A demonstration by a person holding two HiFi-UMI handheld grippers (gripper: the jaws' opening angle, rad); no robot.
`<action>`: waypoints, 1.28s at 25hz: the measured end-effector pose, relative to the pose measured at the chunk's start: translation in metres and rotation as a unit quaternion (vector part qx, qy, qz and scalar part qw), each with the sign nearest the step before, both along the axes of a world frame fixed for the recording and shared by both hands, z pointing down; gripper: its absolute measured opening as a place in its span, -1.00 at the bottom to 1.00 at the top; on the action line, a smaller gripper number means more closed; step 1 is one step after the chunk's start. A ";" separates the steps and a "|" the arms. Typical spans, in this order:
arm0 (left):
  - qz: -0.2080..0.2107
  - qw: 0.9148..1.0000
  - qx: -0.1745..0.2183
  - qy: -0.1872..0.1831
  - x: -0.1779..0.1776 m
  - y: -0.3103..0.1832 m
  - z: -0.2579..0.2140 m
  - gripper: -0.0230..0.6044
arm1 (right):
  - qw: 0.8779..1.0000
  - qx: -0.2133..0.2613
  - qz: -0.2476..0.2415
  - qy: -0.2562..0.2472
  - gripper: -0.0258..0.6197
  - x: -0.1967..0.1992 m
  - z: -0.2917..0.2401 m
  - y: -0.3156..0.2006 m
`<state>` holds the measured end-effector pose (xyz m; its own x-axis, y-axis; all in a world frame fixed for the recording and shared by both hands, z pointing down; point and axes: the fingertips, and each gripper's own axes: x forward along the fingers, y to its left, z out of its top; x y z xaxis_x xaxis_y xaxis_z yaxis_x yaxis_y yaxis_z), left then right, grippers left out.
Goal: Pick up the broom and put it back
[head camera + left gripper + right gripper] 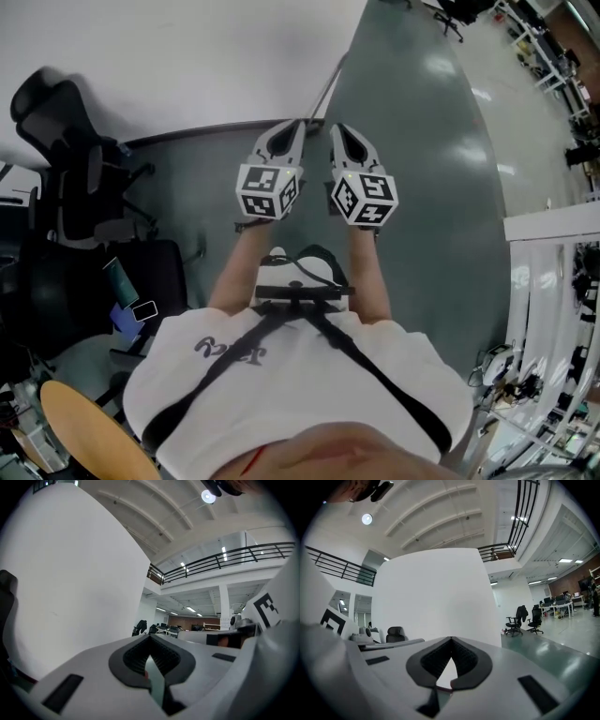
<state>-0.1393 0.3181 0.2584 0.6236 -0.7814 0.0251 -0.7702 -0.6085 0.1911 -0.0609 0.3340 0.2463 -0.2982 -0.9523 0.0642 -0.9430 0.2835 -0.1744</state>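
A thin grey pole, which looks like the broom's handle, leans against the white wall just beyond both grippers in the head view; its head is hidden behind them. My left gripper and right gripper are held side by side at chest height, pointing level at the wall. Both are shut and empty. In the left gripper view the jaws meet at their tips with only floor showing behind them. The right gripper looks the same, facing the wall. Neither gripper view shows the broom.
The white curved wall fills the far left. Black office chairs stand at the left, with more far off. White racks line the right side. A round wooden tabletop edge is at my lower left. The floor is grey-green.
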 end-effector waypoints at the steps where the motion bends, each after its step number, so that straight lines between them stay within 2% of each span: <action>1: 0.004 1.000 -0.005 -0.001 0.004 -0.008 0.004 -0.89 | 1.000 -0.003 0.001 0.001 -0.91 0.003 0.001 -0.010; 11: 0.006 1.000 -0.020 -0.014 0.038 -0.116 0.026 -0.89 | 1.000 -0.005 -0.002 -0.008 -0.91 0.036 0.017 -0.128; 20: -0.007 1.000 -0.015 -0.026 0.094 -0.223 0.027 -0.89 | 1.000 0.009 -0.022 -0.015 -0.91 0.090 0.013 -0.239; 26: -0.020 0.999 -0.022 -0.030 0.135 -0.273 0.030 -0.89 | 0.999 0.004 -0.024 -0.023 -0.91 0.139 0.017 -0.288; 32: -0.035 0.998 -0.038 -0.038 0.144 -0.307 0.052 -0.89 | 0.999 -0.018 -0.037 -0.019 -0.91 0.149 0.045 -0.323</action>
<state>0.0051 0.0113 0.3100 0.5612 -0.8174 0.1304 -0.8245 -0.5383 0.1744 0.0883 0.0112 0.2912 -0.3715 -0.9246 0.0846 -0.9118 0.3461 -0.2209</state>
